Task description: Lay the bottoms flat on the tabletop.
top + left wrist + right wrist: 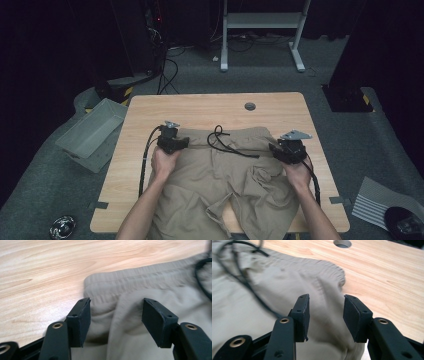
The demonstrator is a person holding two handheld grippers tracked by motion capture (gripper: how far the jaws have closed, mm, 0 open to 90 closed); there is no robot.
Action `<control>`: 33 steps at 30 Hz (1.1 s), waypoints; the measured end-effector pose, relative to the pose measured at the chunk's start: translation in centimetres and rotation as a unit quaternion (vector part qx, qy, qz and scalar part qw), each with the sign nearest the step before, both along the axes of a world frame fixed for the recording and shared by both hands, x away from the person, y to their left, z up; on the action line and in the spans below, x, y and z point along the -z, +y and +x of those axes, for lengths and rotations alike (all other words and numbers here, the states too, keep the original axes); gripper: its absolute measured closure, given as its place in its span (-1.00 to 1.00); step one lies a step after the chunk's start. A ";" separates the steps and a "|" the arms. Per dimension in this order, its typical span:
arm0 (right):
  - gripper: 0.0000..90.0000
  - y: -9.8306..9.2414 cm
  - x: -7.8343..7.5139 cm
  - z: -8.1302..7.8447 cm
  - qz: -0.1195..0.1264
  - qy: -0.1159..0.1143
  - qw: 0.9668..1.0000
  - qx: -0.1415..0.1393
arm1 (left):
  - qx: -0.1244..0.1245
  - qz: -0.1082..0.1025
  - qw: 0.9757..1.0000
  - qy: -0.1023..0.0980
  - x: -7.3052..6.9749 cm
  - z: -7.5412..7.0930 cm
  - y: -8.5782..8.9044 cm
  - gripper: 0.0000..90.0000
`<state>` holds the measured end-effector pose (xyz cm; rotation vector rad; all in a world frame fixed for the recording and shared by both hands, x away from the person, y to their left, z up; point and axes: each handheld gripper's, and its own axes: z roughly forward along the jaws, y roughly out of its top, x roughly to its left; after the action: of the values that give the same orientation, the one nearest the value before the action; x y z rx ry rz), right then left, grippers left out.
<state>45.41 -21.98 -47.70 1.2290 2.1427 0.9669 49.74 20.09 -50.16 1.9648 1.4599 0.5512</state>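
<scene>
in the left gripper view the jaws stand spread, with a soft ridge of the tan shorts rising between them just short of the ribbed waistband; nothing is pinched yet. the right gripper has its jaws spread too, straddling a raised fold of the same cloth near the waistband's other corner, where bare wood begins just beside it. from the high view the shorts lie flat on the wooden surface, waistband away from the person and legs trailing toward the near edge, with a black drawstring looped loose over the middle. each hand sits at one end of the waistband, left hand and right hand well apart. the step looks like taking hold of both waistband corners. to do it well, each pair of jaws should probably sink until the fold sits deep between the pads, then close on the thick ribbed band rather than thin cloth, keeping the drawstring out of the bite.
</scene>
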 end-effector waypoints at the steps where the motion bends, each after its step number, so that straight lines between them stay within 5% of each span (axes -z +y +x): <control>1: 0.26 0.2 0.3 0.7 -0.004 0.009 1.000 0.002 | -0.005 -0.001 1.000 0.006 0.3 0.4 0.1 -0.11; 4: 0.33 0.5 1.7 2.2 -0.020 0.037 0.999 0.011 | -0.010 -0.001 1.000 0.024 1.1 1.2 0.1 -0.09; 7: 0.59 0.8 3.2 3.2 -0.044 0.076 0.996 0.003 | 0.002 0.027 0.999 0.022 1.1 1.3 -0.3 0.09; 8: 0.81 0.7 3.3 3.4 -0.038 0.079 0.996 -0.001 | 0.002 0.028 0.999 0.025 1.0 1.3 -0.2 0.26; 11: 0.97 0.9 3.0 3.5 -0.057 0.077 0.995 -0.004 | 0.008 0.029 0.999 0.029 0.8 1.3 0.2 0.51; 14: 1.00 1.1 1.8 3.5 -0.052 0.040 0.998 0.003 | 0.018 0.038 0.999 0.008 0.5 1.0 0.1 0.89; 20: 1.00 1.4 -1.0 3.9 -0.049 -0.021 0.998 0.011 | 0.009 0.035 0.996 -0.080 -1.6 0.3 -0.2 0.94; 23: 1.00 1.6 -0.9 4.4 -0.049 -0.023 0.998 0.020 | -0.014 0.055 0.994 -0.095 -1.1 0.8 -0.3 0.92; 24: 0.99 1.7 -0.3 4.8 -0.057 -0.007 0.998 0.025 | -0.017 0.061 0.995 -0.074 -0.5 1.3 -0.4 0.88; 26: 0.85 1.8 1.5 6.2 -0.072 0.059 0.995 0.028 | -0.019 0.075 0.997 -0.010 0.8 2.4 -0.6 0.54; 27: 0.70 1.8 2.2 6.4 -0.078 0.069 0.994 0.034 | -0.022 0.075 0.997 -0.009 1.1 2.4 -0.6 0.33; 29: 0.41 1.5 2.8 6.2 -0.039 0.070 0.996 0.042 | -0.020 0.048 0.998 -0.025 1.0 1.8 -0.4 0.09; 33: 0.24 1.5 1.4 3.7 -0.030 0.024 0.999 0.027 | 0.008 0.025 0.998 -0.052 -0.5 -0.1 -0.5 -0.11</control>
<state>49.12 -20.46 -49.12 1.2860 2.1470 0.8520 49.62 19.60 -49.65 1.9531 1.3782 0.6786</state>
